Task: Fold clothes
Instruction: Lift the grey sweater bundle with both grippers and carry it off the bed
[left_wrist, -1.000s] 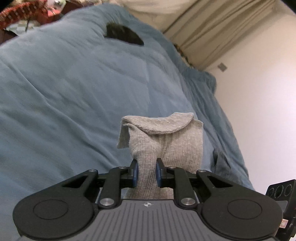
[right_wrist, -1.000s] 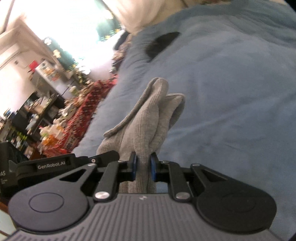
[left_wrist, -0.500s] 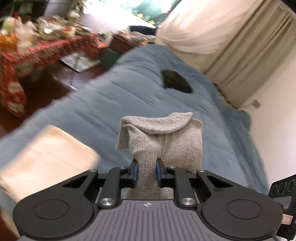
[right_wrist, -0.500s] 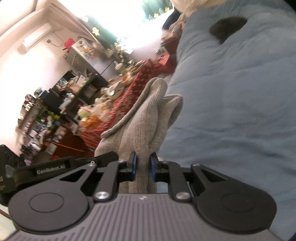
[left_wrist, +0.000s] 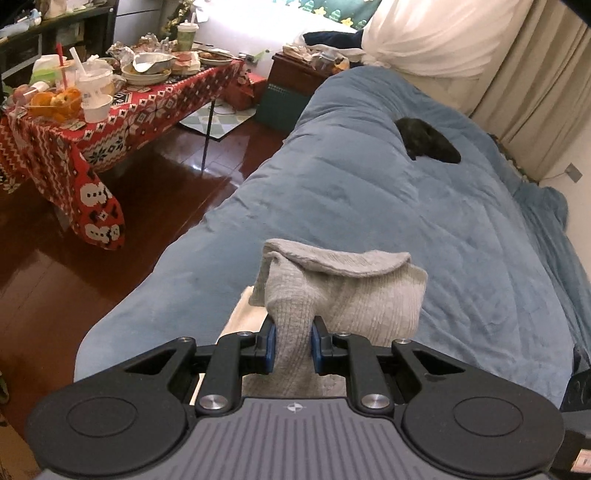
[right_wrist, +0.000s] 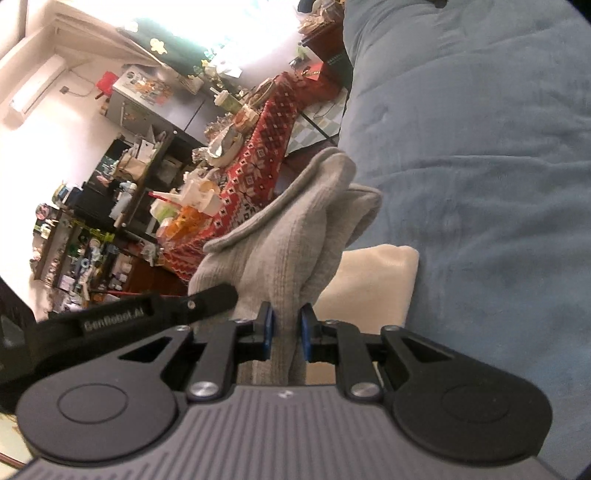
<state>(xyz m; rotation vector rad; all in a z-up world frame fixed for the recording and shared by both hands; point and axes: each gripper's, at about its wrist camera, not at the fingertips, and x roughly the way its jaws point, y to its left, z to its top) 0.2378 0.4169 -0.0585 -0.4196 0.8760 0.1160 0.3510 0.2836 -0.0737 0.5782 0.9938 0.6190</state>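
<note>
Both tools (seemingly) pinch grey garment (left_wrist: 347, 295).

blown-out window (right_wrist: 236, 33) glare, dim warm room, fisheye-curved edges

"GenRobot.AI" on black left hand-held gripper (right_wrist: 207, 301), right wrist view

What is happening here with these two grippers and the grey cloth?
A person holds a gripper in each hand, and both grip one folded grey knit garment. The left gripper and the right gripper are each shut on a bunch of it, holding it up over a blue bed cover. A folded cream cloth lies on the bed just below. A dark item lies farther up the bed.
</note>
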